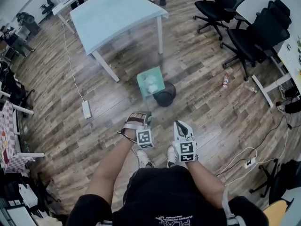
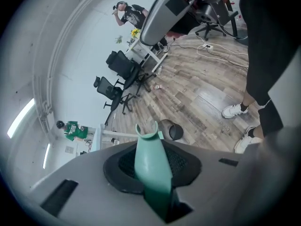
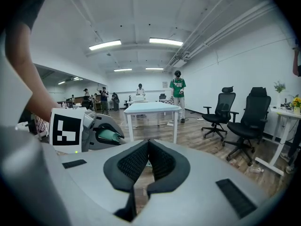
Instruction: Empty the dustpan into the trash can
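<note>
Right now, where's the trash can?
Head view, centre: the trash can stands on the floor just this side of the table, with the dustpan at its left rim.

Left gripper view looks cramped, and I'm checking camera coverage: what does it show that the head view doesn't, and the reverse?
Only the left gripper view shows the left tool shut on the teal dustpan handle.

Only the head view shows the dustpan's pan, with white scraps in it, held at the trash can.

Both show that black trash can on the wood floor, and the office chairs.
</note>
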A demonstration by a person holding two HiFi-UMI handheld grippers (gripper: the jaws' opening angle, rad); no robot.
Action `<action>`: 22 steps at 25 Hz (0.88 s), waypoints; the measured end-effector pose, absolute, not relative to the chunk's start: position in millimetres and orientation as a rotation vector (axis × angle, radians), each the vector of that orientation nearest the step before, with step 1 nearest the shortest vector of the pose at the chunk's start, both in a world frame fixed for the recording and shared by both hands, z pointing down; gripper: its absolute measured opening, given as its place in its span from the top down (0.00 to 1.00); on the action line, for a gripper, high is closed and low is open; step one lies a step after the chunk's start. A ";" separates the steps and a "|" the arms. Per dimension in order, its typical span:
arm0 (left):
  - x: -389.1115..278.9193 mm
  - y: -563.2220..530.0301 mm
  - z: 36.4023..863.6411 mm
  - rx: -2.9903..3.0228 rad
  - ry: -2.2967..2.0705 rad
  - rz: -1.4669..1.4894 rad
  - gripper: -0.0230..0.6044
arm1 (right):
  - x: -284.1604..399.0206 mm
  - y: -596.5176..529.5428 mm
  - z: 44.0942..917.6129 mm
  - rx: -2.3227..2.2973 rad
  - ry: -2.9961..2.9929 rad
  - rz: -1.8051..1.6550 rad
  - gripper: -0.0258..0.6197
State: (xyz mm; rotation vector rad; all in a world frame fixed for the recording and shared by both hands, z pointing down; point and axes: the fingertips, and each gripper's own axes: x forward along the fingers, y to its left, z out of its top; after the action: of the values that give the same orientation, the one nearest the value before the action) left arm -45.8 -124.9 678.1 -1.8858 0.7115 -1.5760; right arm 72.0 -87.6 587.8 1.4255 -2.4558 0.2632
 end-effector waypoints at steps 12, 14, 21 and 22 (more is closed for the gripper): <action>-14.4 -98.0 696.9 -1.744 0.468 -1.639 0.81 | 94.8 -84.1 586.0 1.370 -2.508 0.237 0.92; -11.1 -91.8 703.6 -1.719 0.430 -1.658 0.81 | 98.0 -84.3 585.3 1.365 -2.516 0.235 0.92; 0.5 -67.4 721.6 -1.637 0.287 -1.687 0.81 | 113.8 -81.9 584.5 1.374 -2.524 0.246 0.92; 1.4 -65.4 723.6 -1.624 0.268 -1.686 0.81 | 114.8 -82.5 584.1 1.377 -2.524 0.246 0.92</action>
State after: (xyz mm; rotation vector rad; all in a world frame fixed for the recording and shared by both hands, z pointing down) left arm 1.4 -65.4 723.6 -1.6239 0.2679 -1.6864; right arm 114.8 -82.5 584.1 1.3773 -2.5237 0.2462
